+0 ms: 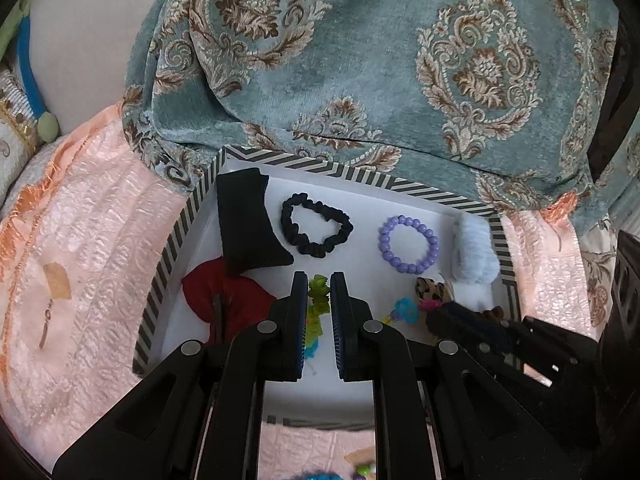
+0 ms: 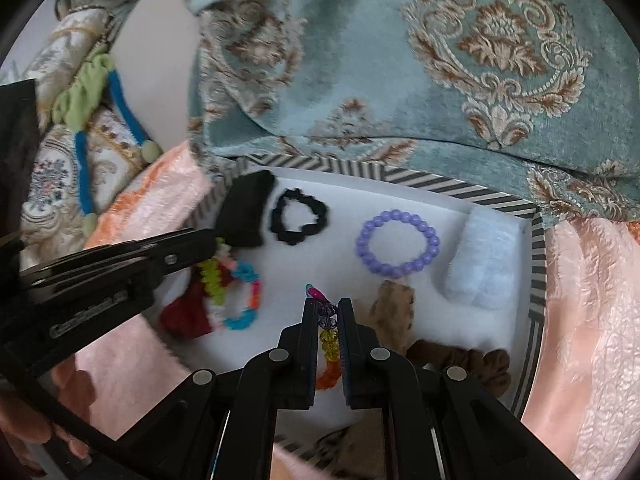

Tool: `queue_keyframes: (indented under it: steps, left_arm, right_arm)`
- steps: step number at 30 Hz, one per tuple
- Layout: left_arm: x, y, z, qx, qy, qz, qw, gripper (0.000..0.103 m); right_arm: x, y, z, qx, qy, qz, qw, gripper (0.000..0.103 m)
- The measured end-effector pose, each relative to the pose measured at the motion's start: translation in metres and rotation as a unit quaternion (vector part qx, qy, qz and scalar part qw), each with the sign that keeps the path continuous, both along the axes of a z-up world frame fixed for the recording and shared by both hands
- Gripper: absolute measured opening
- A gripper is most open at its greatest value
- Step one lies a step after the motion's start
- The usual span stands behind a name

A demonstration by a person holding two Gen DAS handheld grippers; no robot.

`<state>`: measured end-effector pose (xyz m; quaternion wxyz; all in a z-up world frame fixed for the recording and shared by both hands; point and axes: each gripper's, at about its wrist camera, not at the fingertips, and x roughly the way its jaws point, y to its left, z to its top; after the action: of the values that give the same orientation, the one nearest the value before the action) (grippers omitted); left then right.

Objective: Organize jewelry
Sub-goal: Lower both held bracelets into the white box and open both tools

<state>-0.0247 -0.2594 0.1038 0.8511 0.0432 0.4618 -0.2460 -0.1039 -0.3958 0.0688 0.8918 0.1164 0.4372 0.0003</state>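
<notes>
A striped-rim box with a white floor holds jewelry and hair ties. My left gripper is shut on a multicoloured scrunchie bracelet, which hangs over the box floor in the right wrist view. My right gripper is shut on a crystal bead bracelet with purple, yellow and orange beads. A purple bead bracelet and a black scrunchie lie flat in the box.
Also in the box: a black cloth pouch, a red cloth, a pale blue fluffy tie, a leopard scrunchie and a brown scrunchie. The box sits on pink bedding against a teal patterned cushion.
</notes>
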Motion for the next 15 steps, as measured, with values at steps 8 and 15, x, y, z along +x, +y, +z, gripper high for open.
queue_keyframes:
  steps: [8, 15]
  left_arm:
    - [0.014, -0.013, -0.02, 0.014, 0.008, 0.003, 0.9999, 0.01]
    - [0.024, -0.025, -0.034, 0.019, 0.014, 0.002, 0.9997, 0.01]
  right_arm:
    - [0.017, -0.021, -0.012, -0.009, 0.014, -0.029, 0.999, 0.009]
    - [0.023, -0.024, -0.026, -0.019, 0.031, -0.032, 0.999, 0.009]
